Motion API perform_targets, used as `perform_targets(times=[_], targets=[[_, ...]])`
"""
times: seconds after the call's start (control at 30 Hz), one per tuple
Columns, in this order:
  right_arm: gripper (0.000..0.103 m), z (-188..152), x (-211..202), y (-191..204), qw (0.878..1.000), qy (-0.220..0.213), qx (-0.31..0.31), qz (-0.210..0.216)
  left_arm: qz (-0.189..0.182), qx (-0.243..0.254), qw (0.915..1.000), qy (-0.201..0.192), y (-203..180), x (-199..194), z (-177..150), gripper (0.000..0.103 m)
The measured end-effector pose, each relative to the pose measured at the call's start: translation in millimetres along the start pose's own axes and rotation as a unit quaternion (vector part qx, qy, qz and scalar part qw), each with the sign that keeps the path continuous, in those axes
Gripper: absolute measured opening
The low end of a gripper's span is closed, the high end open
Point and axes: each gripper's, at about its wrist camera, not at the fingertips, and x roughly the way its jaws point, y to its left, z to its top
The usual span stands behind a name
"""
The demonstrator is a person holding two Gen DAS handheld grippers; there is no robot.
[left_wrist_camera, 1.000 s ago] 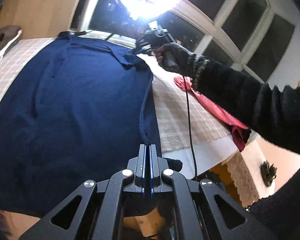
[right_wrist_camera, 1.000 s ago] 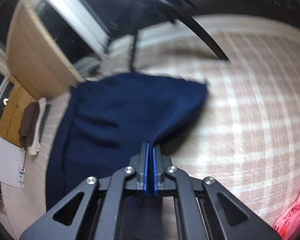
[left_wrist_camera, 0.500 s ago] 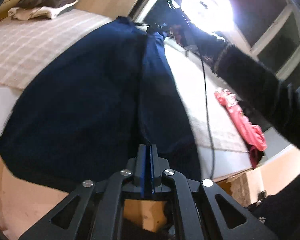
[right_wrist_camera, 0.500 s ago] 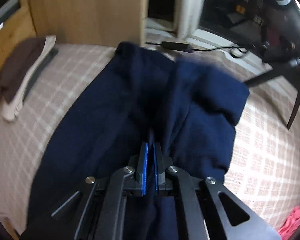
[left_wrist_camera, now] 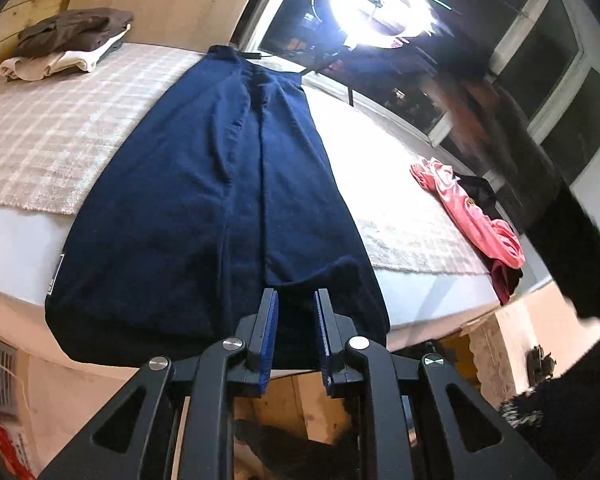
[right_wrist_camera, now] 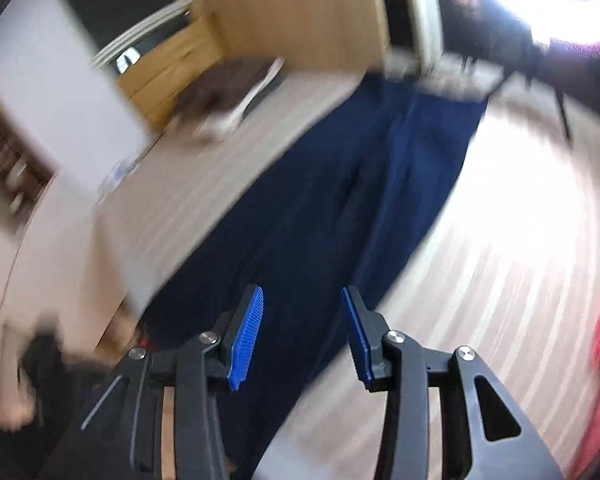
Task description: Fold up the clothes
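Observation:
A navy blue garment lies stretched along the checked cloth, its right side folded over onto the middle and its near hem hanging off the table's front edge. My left gripper hovers just above that hem; its jaws are opening, and no cloth is pinched between the blue pads. In the blurred right wrist view the same navy garment runs away from my right gripper, whose jaws are opening wide above the cloth with nothing in them.
Folded brown and white clothes are stacked at the far left. A red garment lies crumpled at the right edge. A dark sleeve crosses the right side. A bright ring lamp glares by the window.
Both grippers let go of the navy garment and opened. The right side now lies folded over the middle. The right gripper has swung back fast toward the near edge; the left drew back slightly.

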Motion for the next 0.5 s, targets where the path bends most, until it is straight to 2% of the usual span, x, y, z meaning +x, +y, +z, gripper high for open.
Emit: perform_targets(times=[0.07,0.17,0.33,0.43,0.5], targets=[[0.04,-56.8,11.4,29.7,0.999,0.03,-0.019,0.0,0.002,0.006,1.0,0.007,4.4,-2.8,0.0,0.017],[0.04,-98.1,33.7,68.1,0.996,0.026,-0.073,-0.039,0.011,0.02,0.9997,0.01,6.6,-9.5,1.1,0.017],[0.04,-93.5,61.0,73.9,0.994,0.007,-0.092,-0.056,0.031,0.044,0.9984,0.015,2.0,-22.2,-6.6,0.017],[0.039,-93.1,74.8,66.4,0.992,0.028,-0.099,-0.072,0.036,0.048,0.9981,0.015,-3.5,-32.4,-14.9,0.017],[0.027,-95.0,72.3,62.6,0.994,0.025,-0.087,-0.063,0.041,0.051,0.9978,0.013,-7.4,-40.4,-21.4,0.017]])
